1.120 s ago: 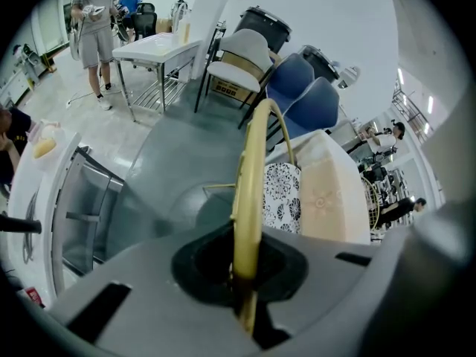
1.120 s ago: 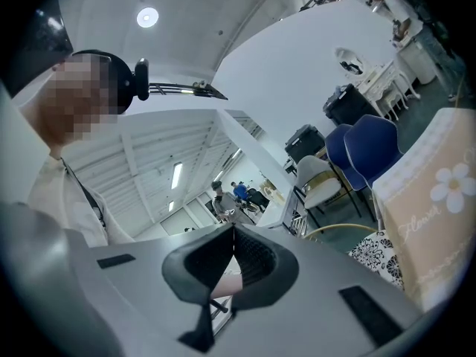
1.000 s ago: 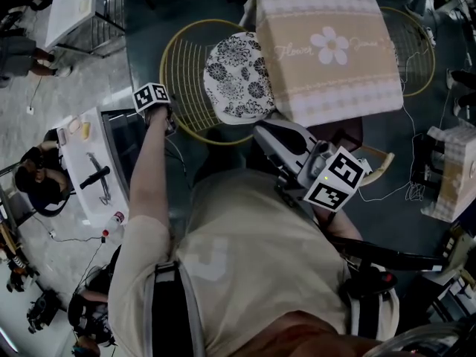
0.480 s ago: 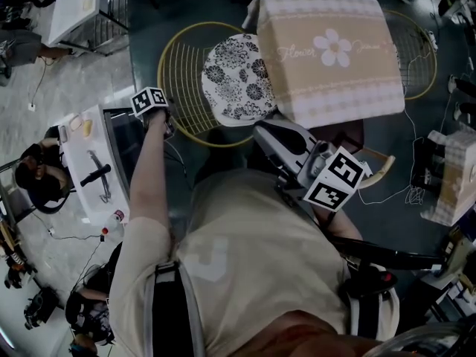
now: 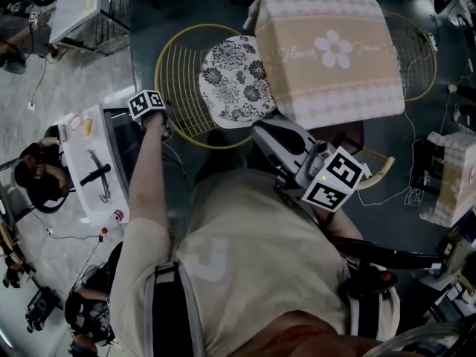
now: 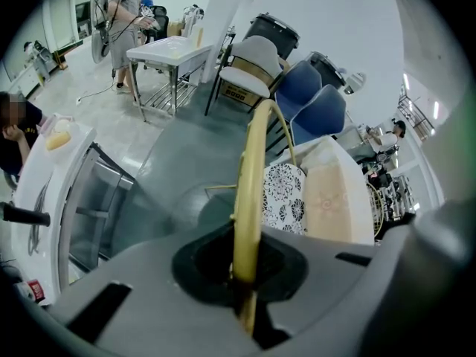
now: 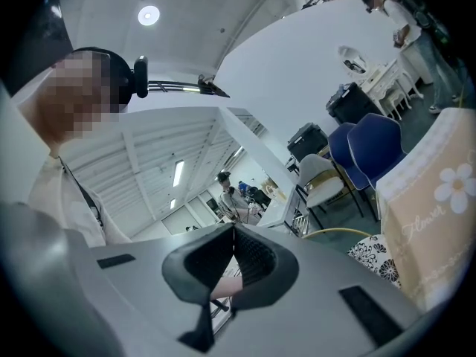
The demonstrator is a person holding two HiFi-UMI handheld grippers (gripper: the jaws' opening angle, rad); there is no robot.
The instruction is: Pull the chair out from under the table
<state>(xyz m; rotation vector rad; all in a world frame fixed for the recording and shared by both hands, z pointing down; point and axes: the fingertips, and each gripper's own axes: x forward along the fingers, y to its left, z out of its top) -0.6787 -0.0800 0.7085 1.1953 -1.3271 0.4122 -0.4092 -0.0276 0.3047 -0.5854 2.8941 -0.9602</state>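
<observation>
Left gripper (image 5: 165,123): my fingers were clamped on the chair (image 5: 182,73) at its yellow wire rim (image 6: 251,169). In the left gripper view (image 6: 244,266) the rim ran straight up out of the dark pads, with no gap either side of it. My left arm was stretched out ahead and the gripper pointed steeply down at the rim's near left side.

Right gripper (image 5: 260,131): fingers together, nothing between them. The right gripper view (image 7: 233,233) showed the ribbed pads meeting along one line. The gripper was held level in front of my chest, just short of the counter's near edge, touching neither counter nor chair.

Chair: round wire back and a floral cushion (image 5: 234,80). In the head view it stood at the left side of the counter (image 5: 331,58), which was draped in a beige cloth printed with a white flower. The cushion's right edge was tucked under the cloth's overhang. The rest of the cushion and most of the wire ring lay clear of it to the left. From the right gripper view, a short arc of rim (image 7: 342,234) and a corner of cushion (image 7: 375,255) showed beside the cloth (image 7: 435,214).

Surroundings: a second yellow wire chair (image 5: 416,50) showed on the counter's right side. A white bench (image 5: 78,162) with a black-handled tool (image 5: 97,175) stood to my left. Two blue chairs (image 6: 312,106) stood past the counter.
</observation>
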